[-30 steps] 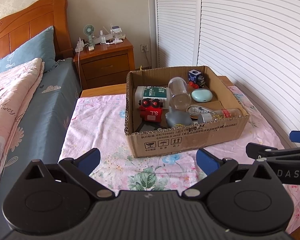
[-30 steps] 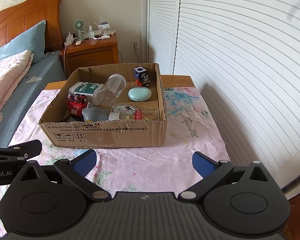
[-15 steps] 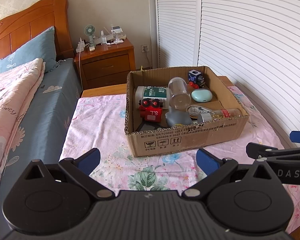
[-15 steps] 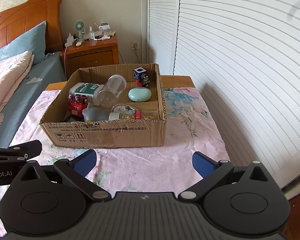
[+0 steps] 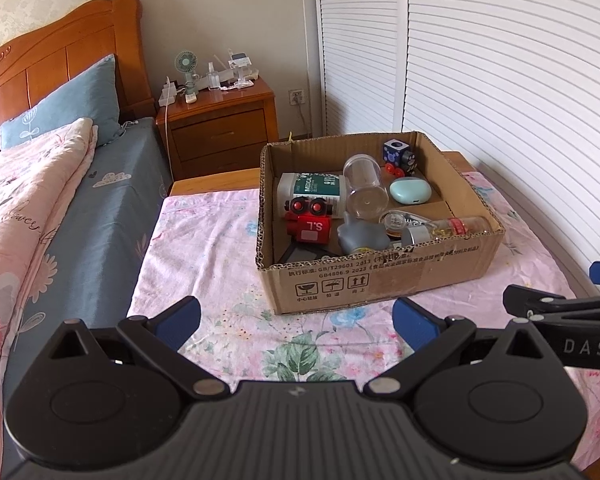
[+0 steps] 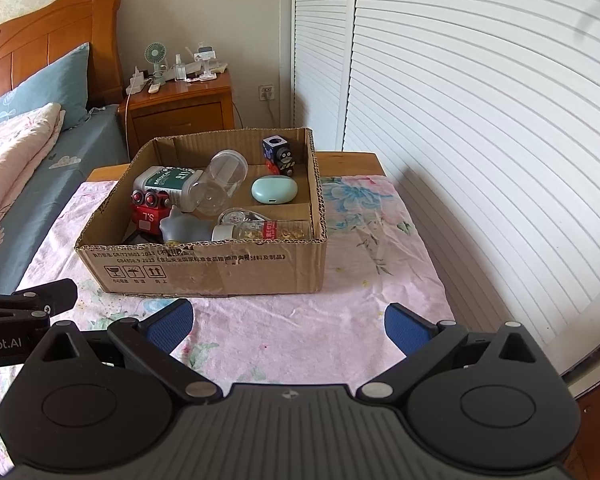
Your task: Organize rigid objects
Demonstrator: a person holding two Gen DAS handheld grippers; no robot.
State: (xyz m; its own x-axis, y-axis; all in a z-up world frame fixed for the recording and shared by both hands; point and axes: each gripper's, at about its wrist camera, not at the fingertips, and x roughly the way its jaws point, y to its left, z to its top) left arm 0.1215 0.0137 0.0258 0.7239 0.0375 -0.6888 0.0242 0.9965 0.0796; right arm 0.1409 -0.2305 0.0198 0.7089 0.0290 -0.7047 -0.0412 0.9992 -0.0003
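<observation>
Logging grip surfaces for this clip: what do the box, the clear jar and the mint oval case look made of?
Box: corrugated cardboard, matte brown, fluting visible along the rim. Clear jar: transparent, probably plastic, though glass is possible. Mint oval case: smooth, softly shiny, likely moulded plastic.

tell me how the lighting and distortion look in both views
Left wrist view: soft daylight, sharp focus, fisheye bending the shutter doors. Right wrist view: same curve, a faint shadow beside the cardboard box on the tablecloth, no strong glare.
</observation>
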